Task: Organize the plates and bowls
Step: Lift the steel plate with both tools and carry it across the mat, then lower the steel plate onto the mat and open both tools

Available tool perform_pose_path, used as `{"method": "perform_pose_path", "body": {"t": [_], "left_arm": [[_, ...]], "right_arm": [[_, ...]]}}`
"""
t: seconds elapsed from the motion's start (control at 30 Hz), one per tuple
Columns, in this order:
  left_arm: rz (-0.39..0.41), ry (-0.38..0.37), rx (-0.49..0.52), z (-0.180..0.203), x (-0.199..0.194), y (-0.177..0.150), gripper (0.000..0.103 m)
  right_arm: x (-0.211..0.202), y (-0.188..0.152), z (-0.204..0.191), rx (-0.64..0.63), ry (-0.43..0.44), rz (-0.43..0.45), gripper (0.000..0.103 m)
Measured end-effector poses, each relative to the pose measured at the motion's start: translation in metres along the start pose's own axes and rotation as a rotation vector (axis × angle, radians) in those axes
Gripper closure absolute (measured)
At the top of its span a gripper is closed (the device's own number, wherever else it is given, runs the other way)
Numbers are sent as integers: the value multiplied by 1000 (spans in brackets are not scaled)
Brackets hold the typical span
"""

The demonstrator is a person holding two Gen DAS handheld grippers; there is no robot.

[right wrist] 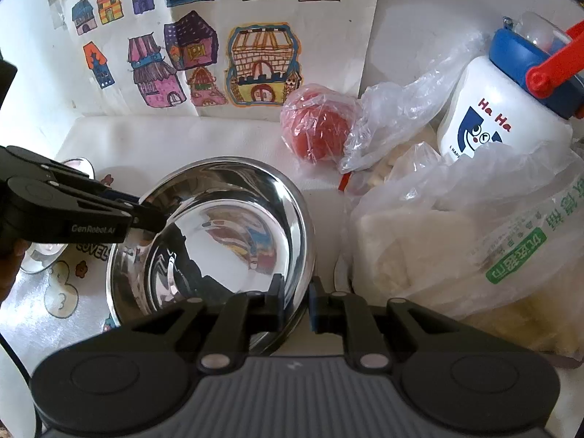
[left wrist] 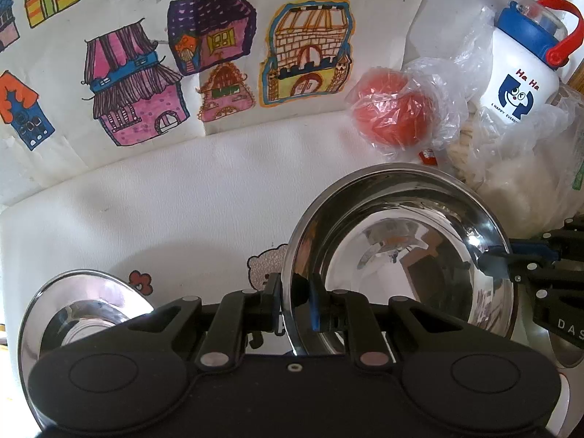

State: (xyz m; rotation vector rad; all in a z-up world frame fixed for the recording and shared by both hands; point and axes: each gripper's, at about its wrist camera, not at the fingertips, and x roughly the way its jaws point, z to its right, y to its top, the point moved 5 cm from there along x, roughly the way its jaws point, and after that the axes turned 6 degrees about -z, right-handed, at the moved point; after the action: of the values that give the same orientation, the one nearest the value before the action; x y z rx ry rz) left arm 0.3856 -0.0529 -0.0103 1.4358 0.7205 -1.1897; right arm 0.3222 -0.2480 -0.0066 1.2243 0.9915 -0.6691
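A shiny steel bowl (left wrist: 401, 252) is gripped from both sides over the white table cover. My left gripper (left wrist: 295, 303) is shut on its left rim, one finger outside and one inside. My right gripper (right wrist: 295, 303) is shut on the opposite rim of the same bowl (right wrist: 226, 226). Each wrist view shows the other tool: the right gripper (left wrist: 491, 259) reaches in from the right, and the left gripper (right wrist: 155, 215) from the left. A second steel dish (left wrist: 84, 303) lies on the table to the left, and in the right wrist view this dish (right wrist: 40, 255) is partly hidden behind the left tool.
A clear bag of tomatoes (right wrist: 315, 129) lies behind the bowl. A white bottle (right wrist: 500, 109) with a blue lid and red handle stands at the right, among plastic bags of white food (right wrist: 456, 237). A sheet of house drawings (left wrist: 164, 73) leans at the back.
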Motion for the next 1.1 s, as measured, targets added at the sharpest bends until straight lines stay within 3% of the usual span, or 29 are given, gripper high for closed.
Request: {"method": "perform_pose_path", "body": {"t": [0.3, 0.47, 0.6, 0.7, 1.1], "left_arm": [[-6, 20, 10, 3, 3, -1, 88], [8, 3, -14, -2, -1, -4, 83], [36, -5, -26, -3, -10, -8, 64], [70, -5, -38, -3, -20, -11, 33], [220, 24, -55, -9, -79, -51, 18]], "right_arm": [[-5, 2, -5, -37, -24, 15, 83], [-9, 0, -5, -42, -39, 41, 62], [-16, -2, -6, -42, -37, 70, 49], [-25, -3, -9, -43, -31, 91, 40], [-78, -21, -36, -60, -14, 218, 16]]}}
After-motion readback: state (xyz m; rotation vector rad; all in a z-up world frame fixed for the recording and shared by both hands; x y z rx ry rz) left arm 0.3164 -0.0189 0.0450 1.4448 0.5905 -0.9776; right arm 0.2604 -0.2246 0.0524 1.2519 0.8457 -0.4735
